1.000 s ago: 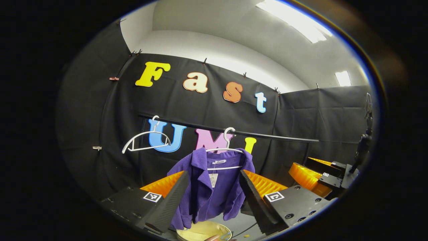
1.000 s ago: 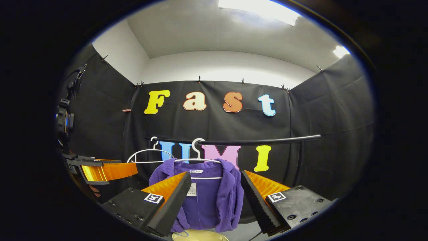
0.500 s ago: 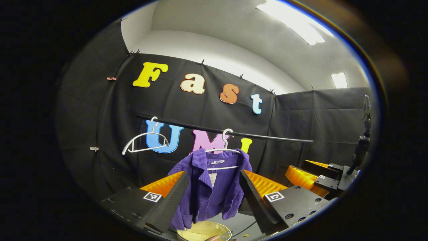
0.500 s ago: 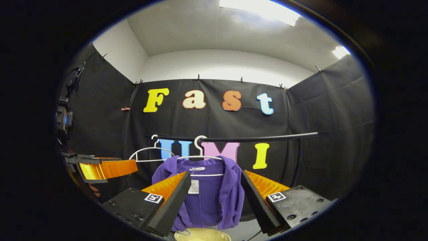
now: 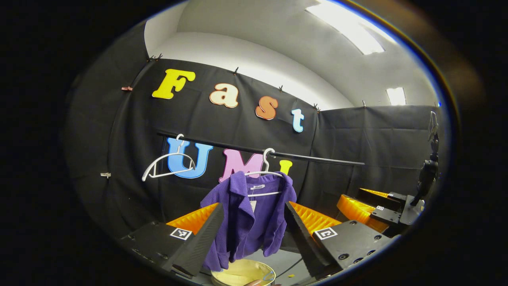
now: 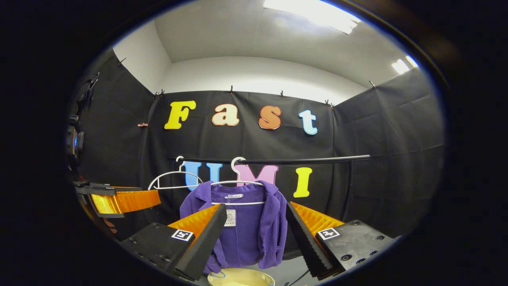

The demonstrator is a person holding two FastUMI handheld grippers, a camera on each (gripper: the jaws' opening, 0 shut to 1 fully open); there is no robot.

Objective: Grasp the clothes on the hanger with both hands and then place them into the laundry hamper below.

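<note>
A: Start with the left gripper [image 5: 254, 226]. What are its fingers doing?

B: They are spread wide with nothing between them but air. The purple garment [image 5: 250, 218] hangs beyond the gap, apart from both fingers.

A: And the right gripper [image 6: 254, 226]?

B: Likewise parted and empty. In the right gripper view the same purple garment [image 6: 244, 226] shows through the gap, farther off, not touched by either finger.

A: Can each gripper be seen from the other side?

B: Yes. In the left gripper view the right gripper [image 5: 373, 206] sits low at the right edge. In the right gripper view the left gripper [image 6: 119, 200] juts in from the left edge, level and pointing toward the garment.

A: Where exactly does the garment hang?

B: On a white hanger [image 6: 237, 180] hooked over a black rail [image 6: 317, 160] that runs across the black booth wall [image 6: 377, 131]. Its front falls open, and a small tag [image 6: 229, 217] dangles inside the collar.

A: Anything else on the rail?

B: A second white hanger [image 5: 168, 165], bare, to the left of the dressed one and tilted.

A: And the hamper?

B: A pale yellow hamper [image 5: 242, 273] stands directly under the garment; its rim peeks up at the bottom of both views [image 6: 240, 278].
</note>
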